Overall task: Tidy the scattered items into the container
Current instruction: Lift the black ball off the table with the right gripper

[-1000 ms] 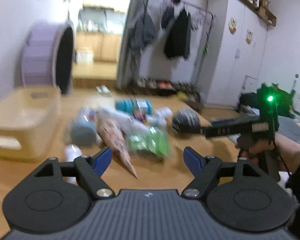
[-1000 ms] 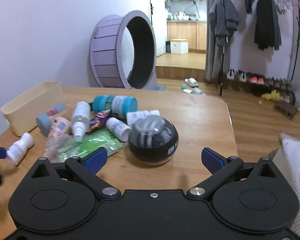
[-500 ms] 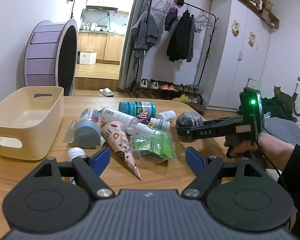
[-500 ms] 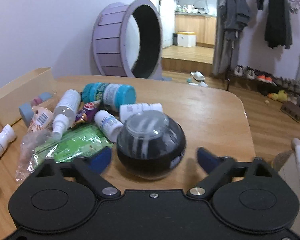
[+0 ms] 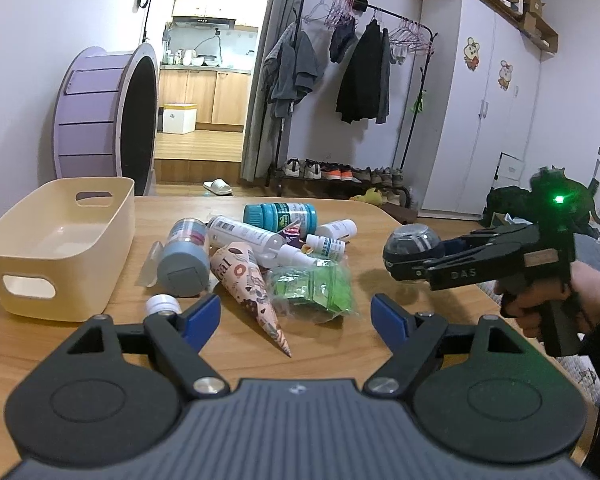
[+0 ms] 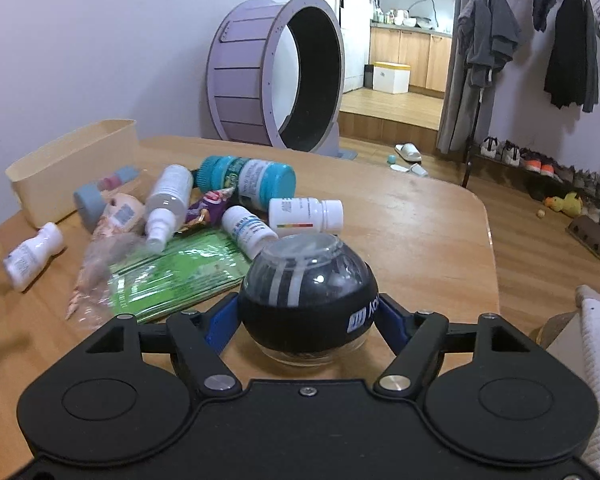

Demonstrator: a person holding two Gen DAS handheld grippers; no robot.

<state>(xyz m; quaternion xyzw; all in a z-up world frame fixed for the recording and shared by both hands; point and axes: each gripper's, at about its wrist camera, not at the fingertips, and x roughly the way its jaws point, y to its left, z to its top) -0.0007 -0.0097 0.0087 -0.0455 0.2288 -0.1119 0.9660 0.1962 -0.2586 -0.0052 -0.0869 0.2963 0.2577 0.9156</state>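
Along the wooden table (image 6: 428, 240), bare board lying open out to the rounded right edge. Right gripper (image 6: 306, 316), having just been closing, now pinching the black gyro ball (image 6: 308, 292) with both blue pads. Left gripper (image 5: 296, 316) hanging spread, gripping nothing. Cream container (image 5: 60, 240) sitting at the left edge, beside the clutter.

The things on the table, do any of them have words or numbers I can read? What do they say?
"DAS": on the side of the right gripper, which is closed on the black ball.
"gal": part of a word on the paper cone.
Logo on the black ball's band: too skewed to read.
Bottle labels and green packet: too small or blurred.
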